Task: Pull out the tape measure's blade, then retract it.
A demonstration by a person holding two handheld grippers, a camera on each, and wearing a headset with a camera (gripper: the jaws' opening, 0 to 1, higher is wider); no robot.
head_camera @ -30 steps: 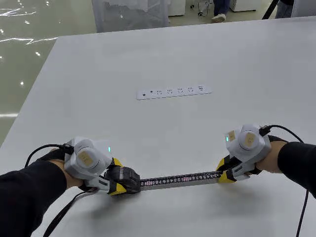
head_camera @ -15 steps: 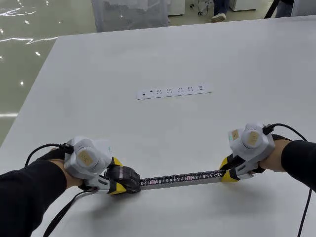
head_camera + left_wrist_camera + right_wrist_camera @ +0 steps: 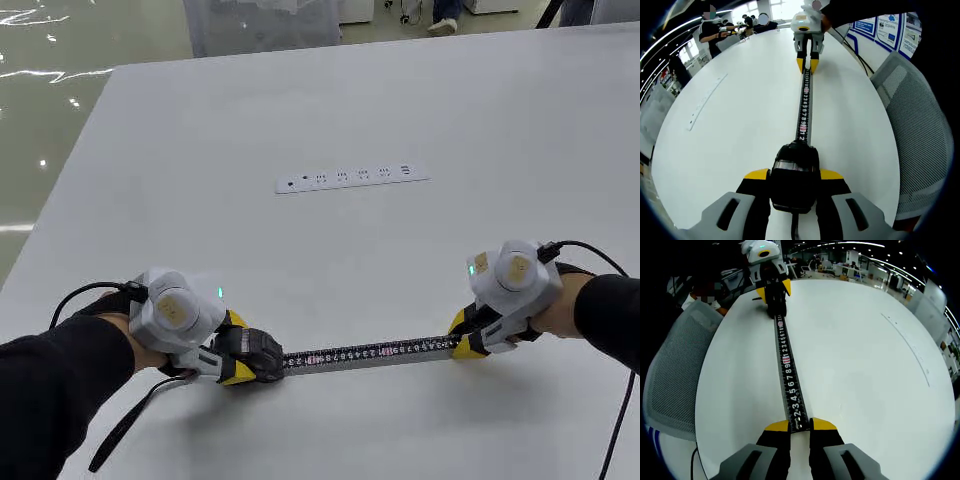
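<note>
The black tape measure case (image 3: pixel 256 353) (image 3: pixel 795 172) sits low over the white table, with my left gripper (image 3: pixel 237 352) (image 3: pixel 795 175) shut on its sides. From the case the black numbered blade (image 3: pixel 365 352) (image 3: pixel 804 102) (image 3: pixel 788 372) runs straight out to the right, lying along the tabletop. My right gripper (image 3: pixel 462 337) (image 3: pixel 800 425) is shut on the blade's end. In the left gripper view the right gripper (image 3: pixel 807 61) faces me at the blade's far end. In the right gripper view the left gripper (image 3: pixel 772 290) holds the case (image 3: pixel 775 297) at the far end.
A white power strip (image 3: pixel 350 177) lies flat on the table (image 3: pixel 330 260) beyond the blade. Cables trail from both grippers toward the near edge. A grey mesh chair (image 3: pixel 912 125) (image 3: pixel 677 370) stands behind the near edge. People sit at a far table (image 3: pixel 735 27).
My right gripper has moved a little further right with the blade's end, so slightly more blade is out. The left gripper and case have stayed put; the head camera has tilted slightly.
</note>
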